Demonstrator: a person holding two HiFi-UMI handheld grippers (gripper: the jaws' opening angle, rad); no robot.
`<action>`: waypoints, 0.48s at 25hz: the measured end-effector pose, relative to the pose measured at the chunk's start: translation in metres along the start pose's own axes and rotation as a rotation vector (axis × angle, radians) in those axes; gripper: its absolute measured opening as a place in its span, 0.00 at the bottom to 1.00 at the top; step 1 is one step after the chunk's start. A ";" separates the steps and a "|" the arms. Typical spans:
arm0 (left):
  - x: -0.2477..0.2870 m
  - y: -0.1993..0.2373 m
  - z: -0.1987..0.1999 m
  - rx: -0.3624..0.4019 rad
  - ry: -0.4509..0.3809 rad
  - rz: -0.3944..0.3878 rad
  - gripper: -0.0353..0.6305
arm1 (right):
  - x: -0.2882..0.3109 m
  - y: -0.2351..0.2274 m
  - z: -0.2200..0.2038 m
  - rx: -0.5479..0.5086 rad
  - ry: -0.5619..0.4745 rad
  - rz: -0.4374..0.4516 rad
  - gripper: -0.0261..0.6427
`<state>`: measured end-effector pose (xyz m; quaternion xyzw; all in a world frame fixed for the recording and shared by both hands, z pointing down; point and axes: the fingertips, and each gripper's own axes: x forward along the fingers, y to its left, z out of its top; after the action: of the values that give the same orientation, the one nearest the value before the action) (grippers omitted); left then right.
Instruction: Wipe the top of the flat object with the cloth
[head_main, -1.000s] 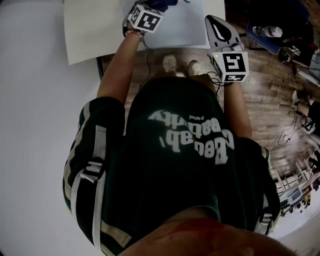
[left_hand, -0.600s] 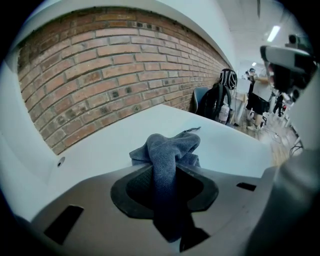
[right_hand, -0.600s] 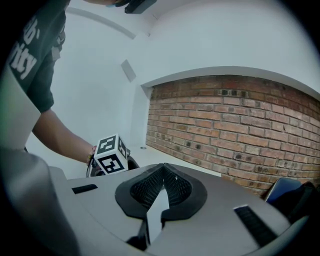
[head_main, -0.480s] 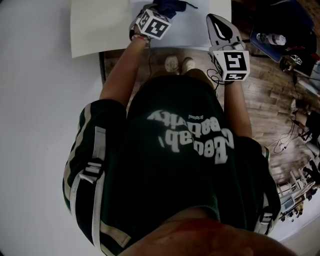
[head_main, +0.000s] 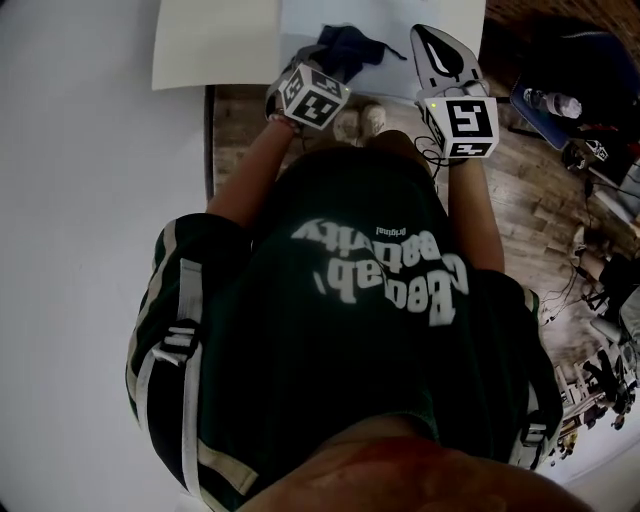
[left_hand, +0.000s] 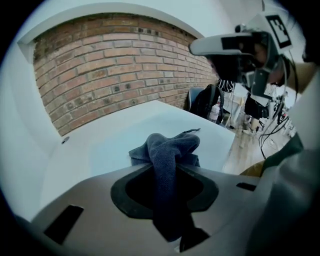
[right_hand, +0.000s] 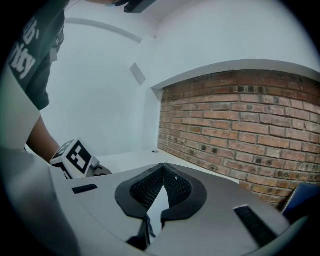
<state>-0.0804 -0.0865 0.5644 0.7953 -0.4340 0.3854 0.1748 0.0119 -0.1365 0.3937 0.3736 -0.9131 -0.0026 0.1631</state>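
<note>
I judged the wipe to be under way, not finished: the dark blue terry cloth (left_hand: 170, 145) lay bunched on the pale blue flat panel (left_hand: 112, 150) atop the white table (left_hand: 65, 160). My left gripper (left_hand: 167, 167) had its fingers clamped on the cloth (a firm pinch). My right gripper (right_hand: 161, 170) hung aside, fingers pressed together on nothing.

- The left gripper (left_hand: 166, 170) has its jaws clamped on a dark blue cloth (left_hand: 170, 145).
- The cloth's far end lies bunched on a pale blue sheet (left_hand: 112, 150), which rests on the white table (left_hand: 57, 165).
- A brick wall (left_hand: 115, 65) stands at the far side.
</note>
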 end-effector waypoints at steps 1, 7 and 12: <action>-0.006 -0.004 -0.005 -0.007 0.005 -0.002 0.22 | 0.002 0.001 0.002 -0.002 0.000 0.010 0.03; -0.017 -0.022 -0.015 -0.067 0.038 0.002 0.22 | 0.013 -0.010 0.012 -0.009 -0.025 0.068 0.03; -0.020 -0.029 -0.020 -0.110 0.056 0.033 0.22 | 0.020 -0.013 0.017 -0.008 -0.065 0.116 0.03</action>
<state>-0.0722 -0.0468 0.5634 0.7660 -0.4626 0.3861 0.2239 0.0022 -0.1612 0.3818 0.3192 -0.9380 -0.0088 0.1346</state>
